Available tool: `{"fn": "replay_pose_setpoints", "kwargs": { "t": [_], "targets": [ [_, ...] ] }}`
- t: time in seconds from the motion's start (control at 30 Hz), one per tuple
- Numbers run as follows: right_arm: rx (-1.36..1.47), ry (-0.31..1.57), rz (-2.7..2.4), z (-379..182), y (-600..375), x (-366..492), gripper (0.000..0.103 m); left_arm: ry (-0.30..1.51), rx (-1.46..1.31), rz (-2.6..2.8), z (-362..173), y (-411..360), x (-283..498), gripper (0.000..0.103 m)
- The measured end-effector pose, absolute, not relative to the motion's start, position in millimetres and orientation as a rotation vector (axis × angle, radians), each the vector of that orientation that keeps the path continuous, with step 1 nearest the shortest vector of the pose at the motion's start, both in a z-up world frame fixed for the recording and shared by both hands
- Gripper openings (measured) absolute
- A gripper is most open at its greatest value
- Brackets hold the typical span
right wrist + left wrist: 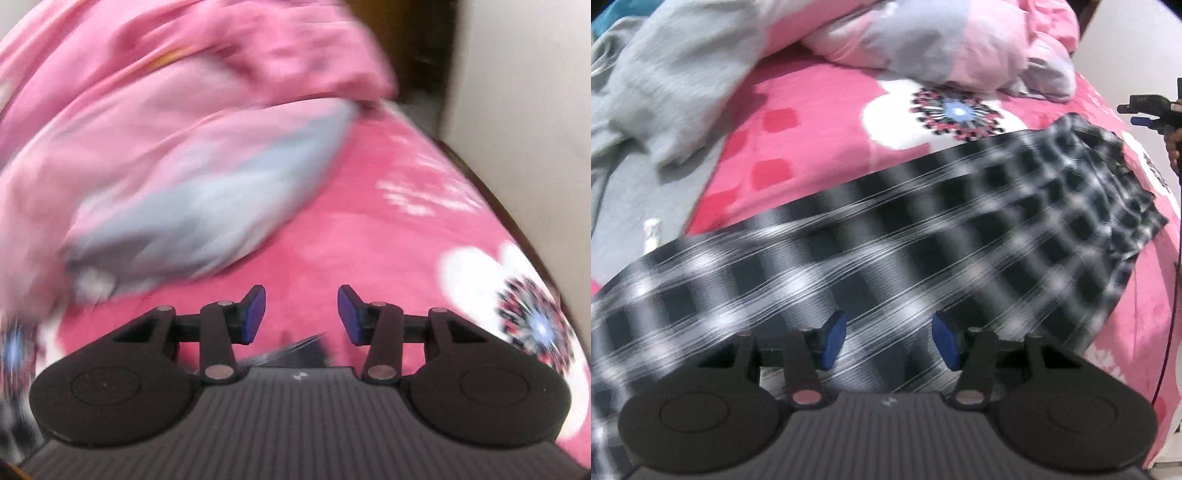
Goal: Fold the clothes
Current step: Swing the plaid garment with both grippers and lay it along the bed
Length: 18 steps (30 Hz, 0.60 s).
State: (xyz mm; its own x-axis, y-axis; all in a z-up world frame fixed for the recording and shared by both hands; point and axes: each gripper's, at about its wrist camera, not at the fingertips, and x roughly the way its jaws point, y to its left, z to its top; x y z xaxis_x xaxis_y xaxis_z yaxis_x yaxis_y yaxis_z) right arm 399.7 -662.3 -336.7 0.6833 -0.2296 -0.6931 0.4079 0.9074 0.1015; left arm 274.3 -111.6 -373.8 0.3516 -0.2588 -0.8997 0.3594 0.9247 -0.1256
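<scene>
A black-and-white checked garment (pixel 923 229) lies spread across the pink flowered bed cover (pixel 812 122), blurred by motion. My left gripper (pixel 889 341) hovers just over its near part, blue pads apart, nothing between them. The right gripper (pixel 1148 110) shows at the far right edge of the left wrist view, held by a hand beyond the garment's far corner. In the right wrist view my right gripper (pixel 301 314) stands open over bare pink cover (pixel 369 240), empty. A dark checked scrap (pixel 295 350) peeks out just below its fingers.
A pink and grey quilt (pixel 942 40) is bunched at the head of the bed, also the quilt (pixel 177 166) ahead-left of the right gripper. A grey garment (pixel 657 85) lies at the left. A white wall (pixel 524 74) and the bed's dark edge (pixel 517 214) bound the right side.
</scene>
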Motion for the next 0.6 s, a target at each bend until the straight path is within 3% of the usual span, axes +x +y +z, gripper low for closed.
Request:
{"fn": "replay_pose_setpoints", "kwargs": {
  "t": [0.4,0.6],
  "targets": [
    [0.899,0.983,-0.399,-366,-691,279,0.043,1.145,0.168,-0.642,-378,-185,270,0.053],
    [1.082,0.999,-0.478,-396,-697,262,0.043,1.156,0.238,-0.794,-382,-219,256,0.053]
  ]
}}
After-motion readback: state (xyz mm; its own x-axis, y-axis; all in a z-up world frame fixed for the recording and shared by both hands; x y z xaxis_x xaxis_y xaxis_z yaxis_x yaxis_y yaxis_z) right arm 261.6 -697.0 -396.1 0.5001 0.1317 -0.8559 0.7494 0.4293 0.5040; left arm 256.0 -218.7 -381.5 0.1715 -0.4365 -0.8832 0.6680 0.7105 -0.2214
